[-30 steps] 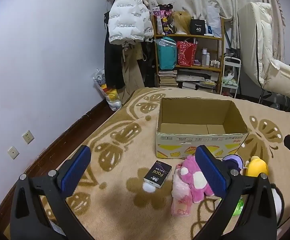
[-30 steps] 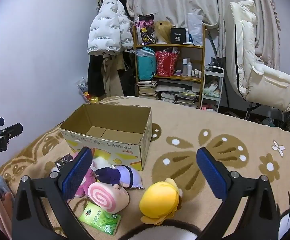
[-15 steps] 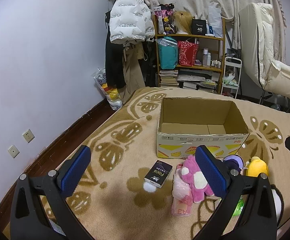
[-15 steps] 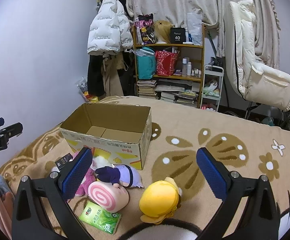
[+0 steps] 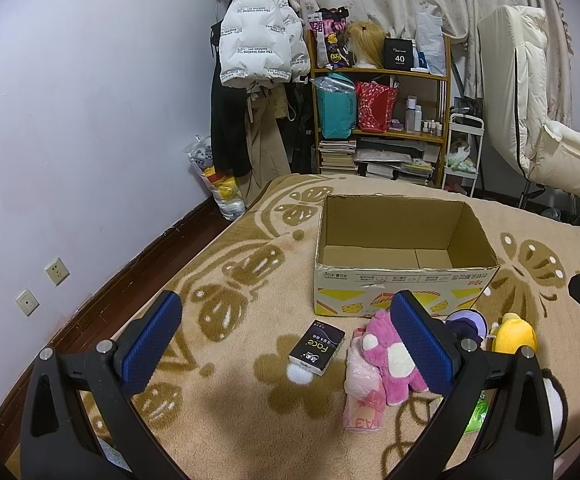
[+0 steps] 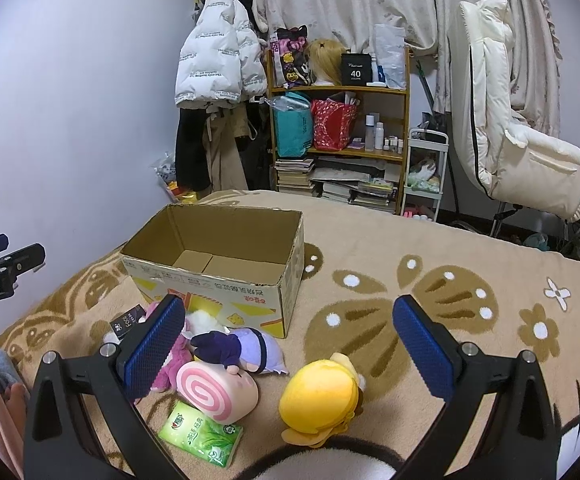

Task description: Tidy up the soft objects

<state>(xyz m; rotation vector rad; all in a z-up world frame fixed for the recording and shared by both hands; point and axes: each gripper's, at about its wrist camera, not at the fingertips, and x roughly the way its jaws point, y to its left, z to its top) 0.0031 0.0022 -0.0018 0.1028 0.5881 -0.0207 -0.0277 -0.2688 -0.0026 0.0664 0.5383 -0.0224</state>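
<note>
Left hand-held gripper (image 5: 286, 338): held above the patterned blanket (image 5: 226, 280) with its blue pads spread wide and nothing between them; it is well short of the toys.
Black Face pack (image 5: 317, 347): lies flat on the blanket, leftmost of the pile, with a small white puff touching its near corner. It looks slim and slippery, so a wide pinch may skid off it or push it along the pile of the blanket.
Pink plush (image 5: 385, 358): sprawled over a pink wrapped bundle (image 5: 359, 396), the two touching. A grab here could lift both, or drag the bundle half out and drop it.
Cardboard box (image 5: 403, 258): open and bare inside, just behind the toys. Its front wall stands between pile and cavity; a toy carried too low would likely catch the torn rim or shove the light box back.
Purple plush (image 6: 242, 350): rests on the pink swirl roll (image 6: 218, 390), close against the box front, so room for a finger on the far side looks tight.
Green tissue pack (image 6: 202, 438): flat, nearest of all, partly under the roll's edge.
Yellow plush (image 6: 319, 394): stands alone, apart from the cluster, with bare blanket all round it.
Right hand-held gripper (image 6: 290, 354): also parted wide and empty, hanging above the yellow plush and the roll.
Open room: the right half of the blanket is clear, the easiest approach.
</note>
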